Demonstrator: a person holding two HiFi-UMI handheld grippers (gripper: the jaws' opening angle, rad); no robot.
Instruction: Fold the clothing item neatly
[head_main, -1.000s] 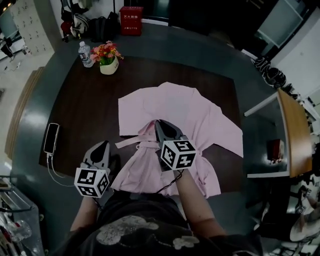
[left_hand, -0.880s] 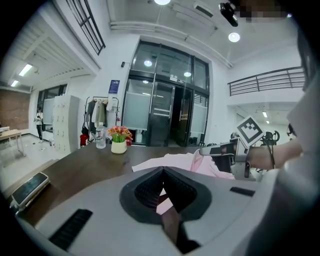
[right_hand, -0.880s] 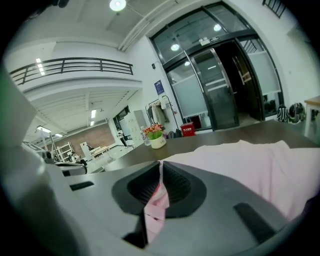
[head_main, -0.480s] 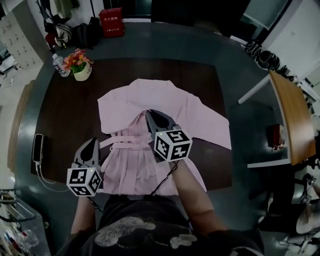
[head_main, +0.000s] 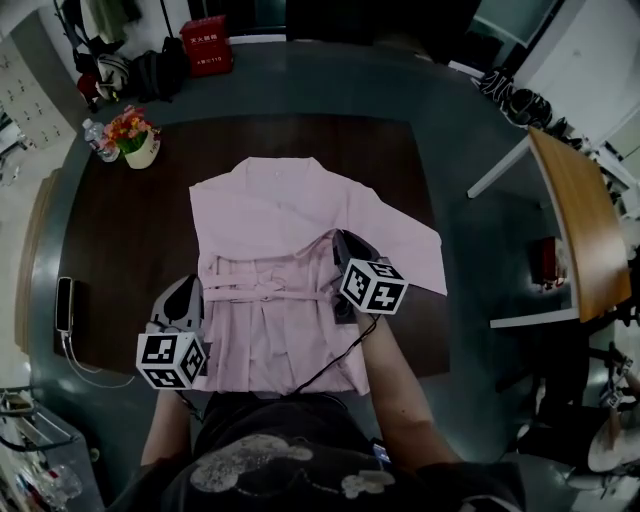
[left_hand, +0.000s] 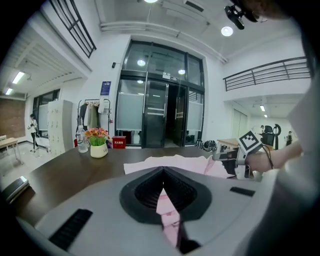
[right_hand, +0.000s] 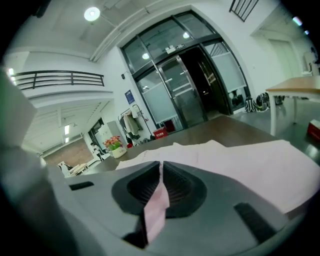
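Observation:
A pink garment (head_main: 270, 215) lies spread on the dark table (head_main: 110, 240), collar end far, pleated lower half near me with a tie across its waist. My left gripper (head_main: 192, 288) is at the garment's left edge, shut on a strip of pink fabric (left_hand: 169, 217). My right gripper (head_main: 343, 240) is at the right side near the sleeve, shut on a fold of the same fabric (right_hand: 156, 207). In the left gripper view the right gripper's marker cube (left_hand: 250, 141) shows across the cloth.
A flower pot (head_main: 137, 143) and a water bottle (head_main: 93, 135) stand at the table's far left corner. A phone (head_main: 64, 305) on a cable lies at the left edge. A wooden desk (head_main: 575, 230) stands to the right, a red box (head_main: 205, 50) on the floor behind.
My right gripper has swung to the right with its fabric, and the bunched lower half now lies flat between the two grippers. The left gripper stays at the left edge.

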